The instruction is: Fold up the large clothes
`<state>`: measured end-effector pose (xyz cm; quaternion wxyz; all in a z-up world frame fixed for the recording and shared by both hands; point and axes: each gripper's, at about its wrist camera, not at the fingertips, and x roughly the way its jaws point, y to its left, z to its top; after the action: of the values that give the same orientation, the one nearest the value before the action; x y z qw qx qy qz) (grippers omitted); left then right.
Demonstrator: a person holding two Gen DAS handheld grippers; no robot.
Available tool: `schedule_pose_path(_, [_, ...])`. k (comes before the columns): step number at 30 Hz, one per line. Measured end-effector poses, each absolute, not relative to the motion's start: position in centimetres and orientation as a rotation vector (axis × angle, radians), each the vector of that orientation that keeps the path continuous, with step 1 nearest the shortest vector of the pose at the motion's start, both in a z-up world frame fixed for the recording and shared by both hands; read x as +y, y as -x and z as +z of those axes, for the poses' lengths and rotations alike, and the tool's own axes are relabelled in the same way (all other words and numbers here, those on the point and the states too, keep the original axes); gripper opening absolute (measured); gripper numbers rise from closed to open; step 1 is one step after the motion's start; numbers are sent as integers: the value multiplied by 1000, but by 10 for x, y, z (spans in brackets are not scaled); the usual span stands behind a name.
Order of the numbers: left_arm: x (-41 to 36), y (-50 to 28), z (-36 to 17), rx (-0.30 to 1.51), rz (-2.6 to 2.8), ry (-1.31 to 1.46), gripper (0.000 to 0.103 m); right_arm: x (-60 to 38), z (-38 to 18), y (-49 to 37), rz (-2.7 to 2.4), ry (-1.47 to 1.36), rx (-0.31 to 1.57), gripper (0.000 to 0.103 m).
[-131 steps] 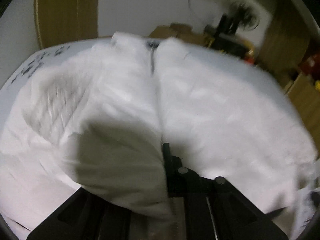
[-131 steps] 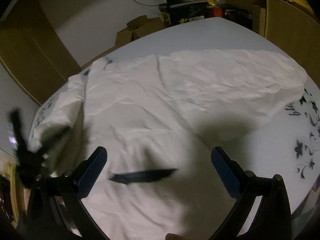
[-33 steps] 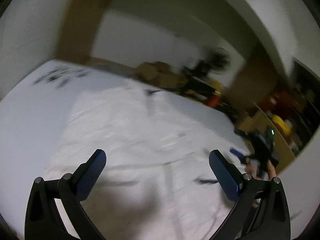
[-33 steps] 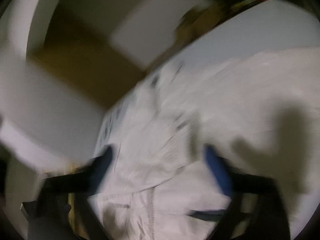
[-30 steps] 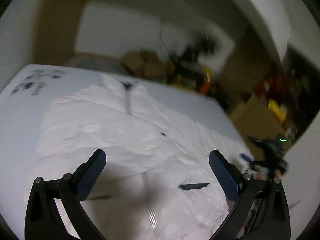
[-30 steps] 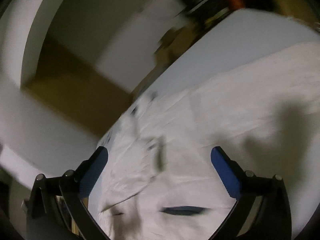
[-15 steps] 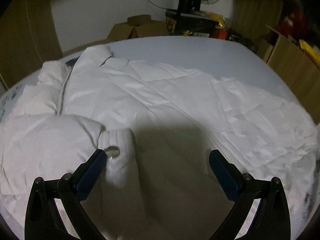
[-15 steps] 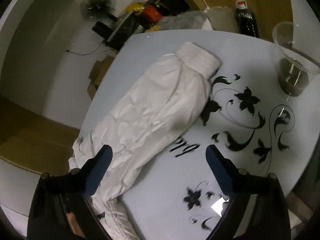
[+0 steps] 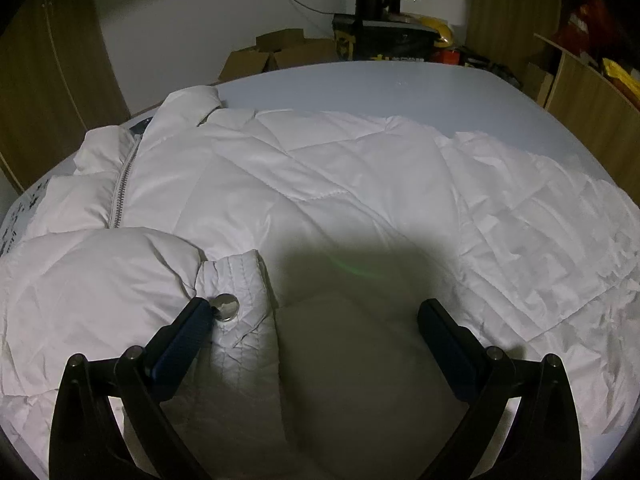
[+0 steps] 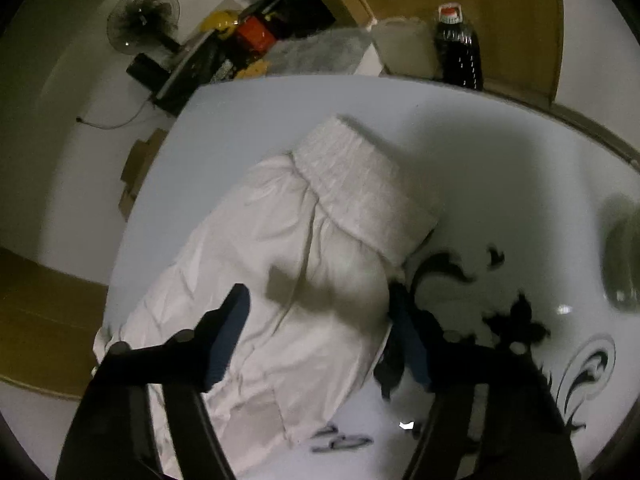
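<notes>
A puffy white quilted jacket [image 9: 320,184] lies spread on a pale bench [image 9: 380,84] printed with black florals. Left gripper [image 9: 312,312] and right gripper [image 10: 320,308] hover over it, jaws spread wide, apparently empty.

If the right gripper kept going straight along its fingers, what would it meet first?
Most likely the white puffy jacket sleeve, which lies between the open right gripper fingers, short of its ribbed cuff. Depth is uncertain.
</notes>
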<state>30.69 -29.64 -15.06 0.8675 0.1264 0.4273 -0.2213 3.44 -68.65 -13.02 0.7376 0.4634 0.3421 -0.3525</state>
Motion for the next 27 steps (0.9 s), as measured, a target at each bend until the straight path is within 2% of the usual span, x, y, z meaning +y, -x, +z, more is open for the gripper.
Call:
schedule_pose_path(1, [-297, -306, -151, 892, -461, -268, 103, -688, -130, -36, -781, -1012, 756, 57])
schedule_pose_path(3, [-299, -301, -151, 883, -454, -278, 103, -691, -131, -39, -810, -1001, 781, 23])
schedule_pose_path(6, [-301, -298, -151, 875, -448, -286, 103, -695, -134, -42, -798, -1032, 809, 9])
schedule_pose_path(10, [-300, -298, -150, 877, -451, -282, 103, -676, -90, -43, -781, -961, 735, 6])
schedule_pose_path(14, [-293, -298, -141, 888, -493, -250, 103, -621, -6, -52, -685, -821, 618, 5])
schedule_pose_path(17, [-265, -289, -114, 859, -503, -188, 103, -568, 54, -67, -589, -728, 563, 5])
schedule_pose_path(22, [-173, -258, -66, 795, -463, -112, 103, -463, 122, -110, -427, -570, 534, 5])
schedule_pose_path(27, [-45, -217, -53, 835, -408, 16, 103, -365, 128, -173, -267, -494, 588, 5])
